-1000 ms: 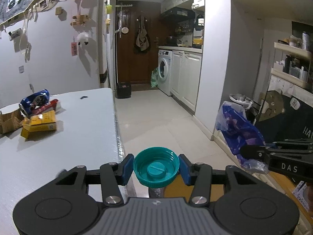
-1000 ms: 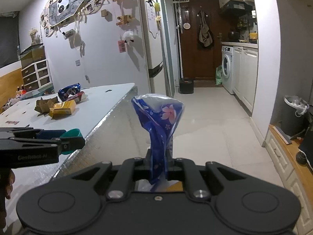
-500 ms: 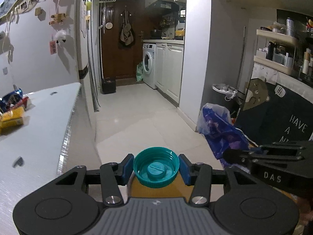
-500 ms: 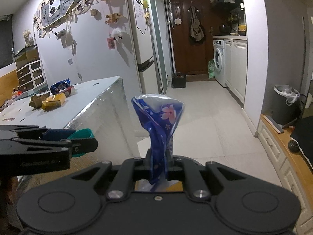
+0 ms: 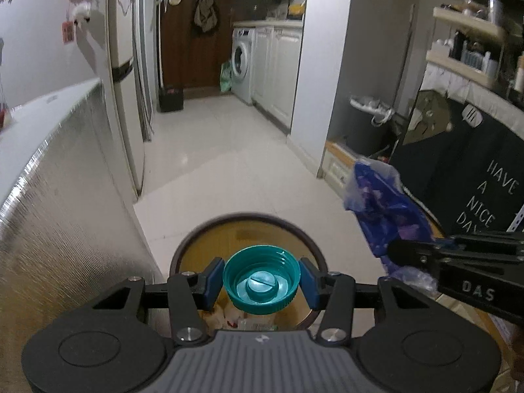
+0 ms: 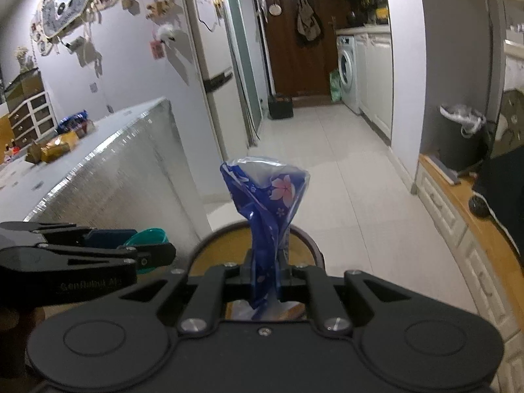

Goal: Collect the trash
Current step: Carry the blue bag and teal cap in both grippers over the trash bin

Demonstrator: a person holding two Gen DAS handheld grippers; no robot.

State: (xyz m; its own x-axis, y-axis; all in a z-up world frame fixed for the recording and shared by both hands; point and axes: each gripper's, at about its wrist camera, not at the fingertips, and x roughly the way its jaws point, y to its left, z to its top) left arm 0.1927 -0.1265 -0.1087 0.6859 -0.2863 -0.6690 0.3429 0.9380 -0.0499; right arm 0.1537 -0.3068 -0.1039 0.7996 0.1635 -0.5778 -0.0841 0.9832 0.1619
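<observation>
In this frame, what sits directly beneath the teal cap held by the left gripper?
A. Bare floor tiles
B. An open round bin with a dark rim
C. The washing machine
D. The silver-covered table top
B: the left gripper holds the teal cap over the open round bin, whose trash shows below.

White tiled floor (image 5: 209, 150) runs to a washing machine (image 5: 242, 62) by a dark door (image 6: 294, 42).

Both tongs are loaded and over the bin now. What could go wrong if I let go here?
1. The cap sits over the bin opening, but it may bounce off the trash already inside.
2. The wrapper is light and sticks up tall from the right tongs, so it may drift past the rim.
3. The left tongs hang close beside the right, so they may bump.
</observation>
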